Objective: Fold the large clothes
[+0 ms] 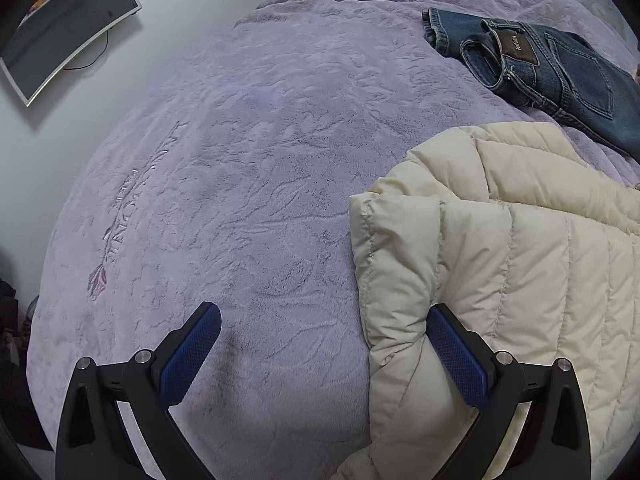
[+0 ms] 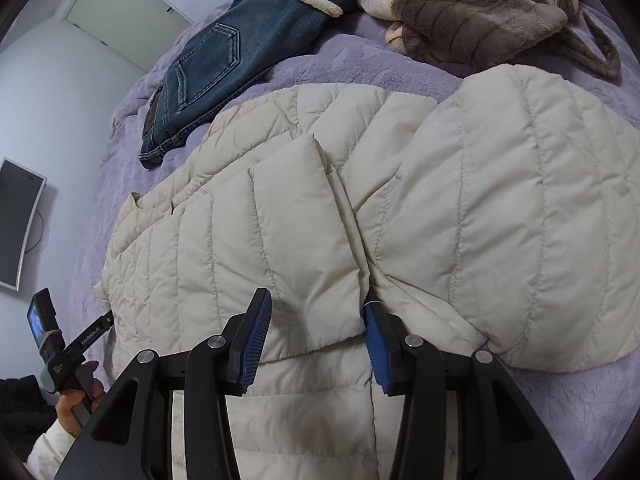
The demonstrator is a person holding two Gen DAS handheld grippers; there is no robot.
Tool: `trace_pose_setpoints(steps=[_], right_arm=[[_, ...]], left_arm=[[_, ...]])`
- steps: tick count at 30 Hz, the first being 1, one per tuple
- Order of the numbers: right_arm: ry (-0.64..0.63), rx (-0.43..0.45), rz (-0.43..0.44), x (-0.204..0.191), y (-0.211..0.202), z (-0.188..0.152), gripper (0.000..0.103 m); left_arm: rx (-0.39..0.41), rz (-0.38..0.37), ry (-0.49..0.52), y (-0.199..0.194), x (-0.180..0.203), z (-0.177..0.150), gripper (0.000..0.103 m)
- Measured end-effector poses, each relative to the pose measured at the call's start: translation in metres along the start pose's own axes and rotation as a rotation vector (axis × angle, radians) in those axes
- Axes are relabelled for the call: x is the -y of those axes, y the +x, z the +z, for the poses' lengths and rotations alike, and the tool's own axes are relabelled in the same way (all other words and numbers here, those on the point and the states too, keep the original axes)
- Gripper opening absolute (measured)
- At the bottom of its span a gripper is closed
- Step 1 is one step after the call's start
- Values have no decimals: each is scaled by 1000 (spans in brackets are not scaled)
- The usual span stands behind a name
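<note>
The left wrist view looks down and forward from low over the purple bed (image 1: 248, 168), facing the wall monitor (image 1: 68, 28), with the cream jacket (image 1: 520, 260) entering at its right. The right wrist view sits close above that jacket (image 2: 360, 220), facing across it toward the jeans (image 2: 224, 68). Both views share the jacket, jeans (image 1: 560, 72), bed (image 2: 580, 400) and monitor (image 2: 16, 224).
</note>
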State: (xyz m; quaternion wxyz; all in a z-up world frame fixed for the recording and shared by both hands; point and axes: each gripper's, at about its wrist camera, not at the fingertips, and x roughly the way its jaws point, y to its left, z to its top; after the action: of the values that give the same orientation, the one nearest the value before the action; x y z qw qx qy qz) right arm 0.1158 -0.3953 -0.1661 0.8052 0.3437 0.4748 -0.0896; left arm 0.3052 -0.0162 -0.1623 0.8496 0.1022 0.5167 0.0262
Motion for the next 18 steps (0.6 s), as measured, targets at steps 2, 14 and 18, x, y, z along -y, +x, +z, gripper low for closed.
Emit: trace_pose_setpoints(steps=[2,14,18], right_arm=[[-11,19,11,0,-13,0,49],[218,42,52,81,-93,-43,80],[308,84,58,118,-120,-58,86]], left_arm=[[5,-12,9,-12,-2,1,103],[-36,-213,165,-102,50,-37,103],[-70,-305,245,-125,101,-65,103]])
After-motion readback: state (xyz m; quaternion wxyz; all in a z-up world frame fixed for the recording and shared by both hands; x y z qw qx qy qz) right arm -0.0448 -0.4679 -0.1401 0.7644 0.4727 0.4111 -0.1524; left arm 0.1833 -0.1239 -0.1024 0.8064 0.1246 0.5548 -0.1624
